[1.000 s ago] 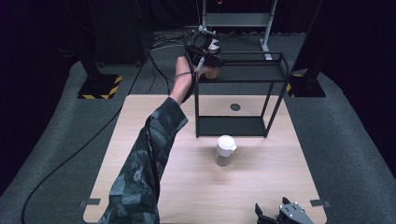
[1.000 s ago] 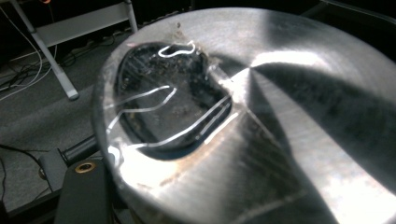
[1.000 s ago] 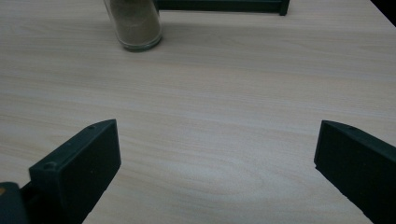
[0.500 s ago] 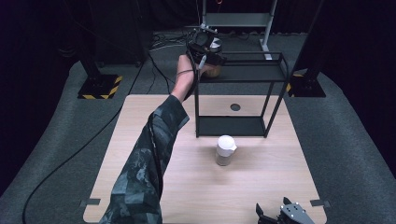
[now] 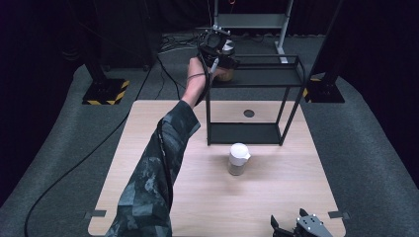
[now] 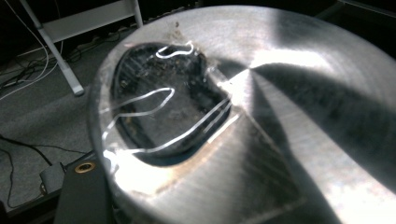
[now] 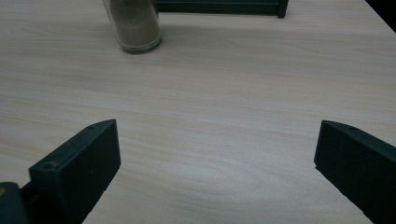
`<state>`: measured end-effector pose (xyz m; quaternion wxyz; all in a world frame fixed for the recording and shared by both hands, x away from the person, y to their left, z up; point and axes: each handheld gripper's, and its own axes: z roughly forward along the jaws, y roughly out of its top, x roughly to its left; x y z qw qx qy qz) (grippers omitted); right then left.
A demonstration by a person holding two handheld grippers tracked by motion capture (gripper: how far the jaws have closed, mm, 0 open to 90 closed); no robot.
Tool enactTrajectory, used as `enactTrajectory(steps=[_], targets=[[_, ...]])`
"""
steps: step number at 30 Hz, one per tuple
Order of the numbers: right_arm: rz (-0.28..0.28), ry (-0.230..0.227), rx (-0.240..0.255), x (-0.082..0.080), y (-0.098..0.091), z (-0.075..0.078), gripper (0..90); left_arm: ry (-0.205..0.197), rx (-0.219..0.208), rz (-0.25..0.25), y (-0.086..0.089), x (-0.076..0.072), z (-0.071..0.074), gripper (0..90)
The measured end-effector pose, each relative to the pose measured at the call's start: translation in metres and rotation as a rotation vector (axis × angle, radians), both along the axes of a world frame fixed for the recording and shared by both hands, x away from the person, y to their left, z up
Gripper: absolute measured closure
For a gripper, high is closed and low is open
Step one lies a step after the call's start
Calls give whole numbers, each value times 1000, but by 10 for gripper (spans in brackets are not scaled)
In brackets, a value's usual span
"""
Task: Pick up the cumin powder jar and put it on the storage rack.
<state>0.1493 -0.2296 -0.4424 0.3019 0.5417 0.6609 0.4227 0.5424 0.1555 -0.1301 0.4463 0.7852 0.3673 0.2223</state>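
My left gripper is held out at arm's length over the left end of the black wire rack's top shelf. It is shut on a glass jar with brown contents, which sits at shelf height. In the left gripper view the jar's brushed metal lid, with its dark pour opening, is right in front of the camera. A second jar with a pale lid and brown powder stands on the table in front of the rack; its base is in the right gripper view. My right gripper rests open at the near table edge.
The wooden table carries the rack near its far edge, with a small round hole in the tabletop behind it. Cables and stand feet lie on the grey floor beyond. A camouflage sleeve crosses the table's left half.
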Motion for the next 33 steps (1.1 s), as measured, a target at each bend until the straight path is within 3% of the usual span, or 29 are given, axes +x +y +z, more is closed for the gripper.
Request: enactTrajectory(steps=[15, 17, 18, 22, 28, 33], targets=[[2, -2, 0, -1, 0, 1, 0, 6, 11, 12, -1, -3, 3, 304], [2, -3, -1, -1, 0, 1, 0, 6, 13, 15, -1, -4, 4, 259], [1, -4, -1, -1, 0, 1, 0, 5, 8, 13, 1, -6, 5, 136], [-2, -10, -2, -2, 1, 2, 0, 5, 14, 3, 5, -15, 11, 5], [2, -12, -5, -3, 2, 2, 0, -4, 70, -1, 11, -35, 14, 0], [7, -16, 1, -2, 3, 1, 0, 4, 88, -19, 34, -59, 3, 0]])
